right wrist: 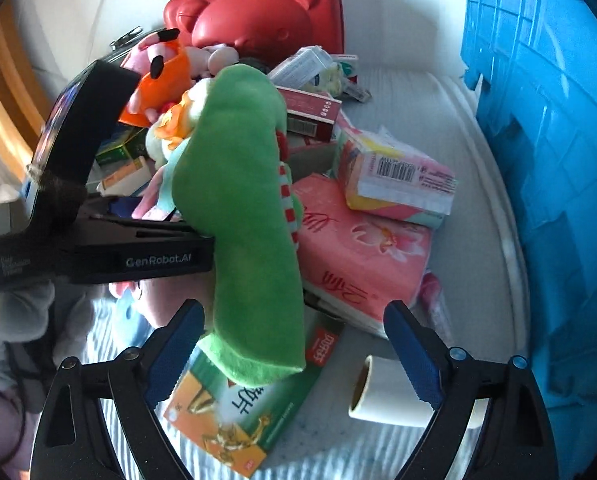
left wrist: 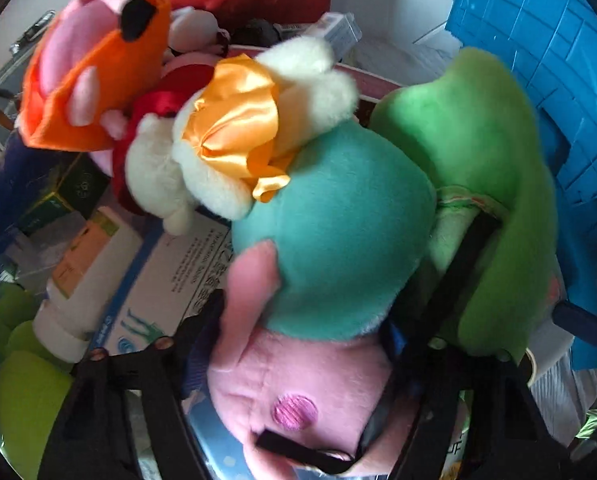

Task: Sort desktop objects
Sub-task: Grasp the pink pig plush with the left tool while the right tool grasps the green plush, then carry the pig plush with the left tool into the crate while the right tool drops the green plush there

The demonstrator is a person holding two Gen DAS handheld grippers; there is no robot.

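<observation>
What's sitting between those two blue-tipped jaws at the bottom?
In the right wrist view: the tail end of a green plush toy, a green-and-orange box under it, and a white paper roll.

surface: white ribbed mattress-like pad [right wrist: 450, 92], light, quilted lines
right edge: blue plastic crate [right wrist: 546, 120] on it
back: red bear-shaped case [right wrist: 258, 12], upright
middle: pink tissue pack [right wrist: 362, 252] flat, smaller pink-yellow pack [right wrist: 398, 176] on top
front: green-orange box [right wrist: 234, 412] flat, white paper roll [right wrist: 394, 392] just beside it, on its side
</observation>
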